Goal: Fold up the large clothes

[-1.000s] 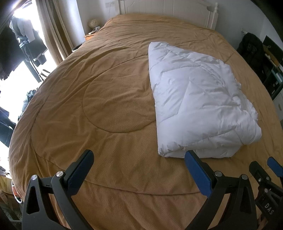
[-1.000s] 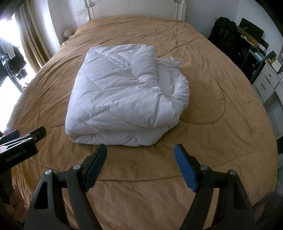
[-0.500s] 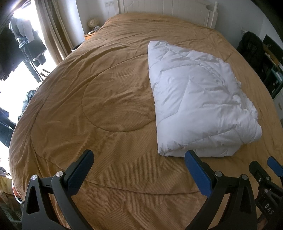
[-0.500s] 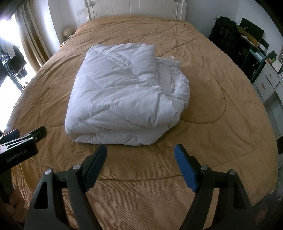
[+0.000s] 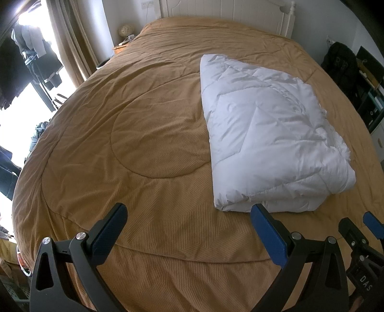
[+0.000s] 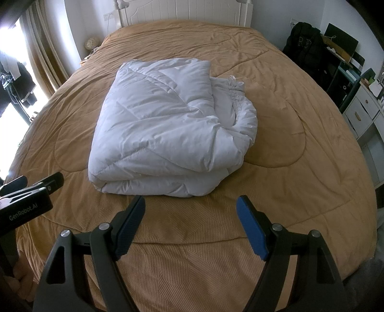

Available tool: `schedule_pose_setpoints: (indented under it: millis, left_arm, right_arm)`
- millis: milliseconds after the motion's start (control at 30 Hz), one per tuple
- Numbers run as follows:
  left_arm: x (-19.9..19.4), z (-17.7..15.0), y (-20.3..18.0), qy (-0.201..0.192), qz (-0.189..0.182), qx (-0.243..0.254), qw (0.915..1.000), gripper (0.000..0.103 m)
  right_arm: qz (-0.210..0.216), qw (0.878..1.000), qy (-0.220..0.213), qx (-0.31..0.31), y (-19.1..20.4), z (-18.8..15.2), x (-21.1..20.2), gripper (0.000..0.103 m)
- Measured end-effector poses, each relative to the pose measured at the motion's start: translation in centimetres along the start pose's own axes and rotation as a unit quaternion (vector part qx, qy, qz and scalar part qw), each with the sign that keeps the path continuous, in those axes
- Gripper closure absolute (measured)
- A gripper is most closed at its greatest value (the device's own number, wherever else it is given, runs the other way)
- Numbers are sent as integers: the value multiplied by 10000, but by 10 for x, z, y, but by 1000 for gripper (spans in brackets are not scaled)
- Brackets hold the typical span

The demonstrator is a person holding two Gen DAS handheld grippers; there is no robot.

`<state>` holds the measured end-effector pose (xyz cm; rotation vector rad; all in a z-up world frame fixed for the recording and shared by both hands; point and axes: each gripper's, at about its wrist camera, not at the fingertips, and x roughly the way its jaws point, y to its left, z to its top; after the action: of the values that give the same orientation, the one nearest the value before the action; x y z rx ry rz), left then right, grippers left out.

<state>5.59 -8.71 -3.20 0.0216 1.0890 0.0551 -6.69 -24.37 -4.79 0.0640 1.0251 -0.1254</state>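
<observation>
Hovering above the bed's near edge, the right gripper (image 6: 190, 207) and the left gripper (image 5: 189, 216) both had their blue-padded fingers (image 6: 252, 230) spread wide, grasping nothing. Just beyond the fingertips lay a folded white duvet (image 6: 165, 134) on the tan bedspread (image 5: 124, 134), its long axis running away toward the white headboard (image 6: 204, 9). It sat squarely ahead of the right gripper, which looked nearer.

The white quilted duvet (image 6: 156, 134) was soft, puffy matt cloth with a faint sheen. Under it, the tan bedspread (image 6: 300, 182) was ribbed matt fabric with stitched curves. Behind the duvet, the white headboard (image 6: 204, 12) looked like smooth painted wood. The gripper fingers (image 6: 130, 228) were matt black plastic with blue pads.
</observation>
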Motion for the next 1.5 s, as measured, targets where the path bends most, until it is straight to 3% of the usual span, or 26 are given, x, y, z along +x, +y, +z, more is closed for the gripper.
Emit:
schedule_pose_setpoints:
  millis: [1500]
  left_arm:
    - [3, -1, 1, 53, -26, 46, 10000, 1]
  right_arm:
    - [21, 10000, 30, 4, 0, -1, 2, 24]
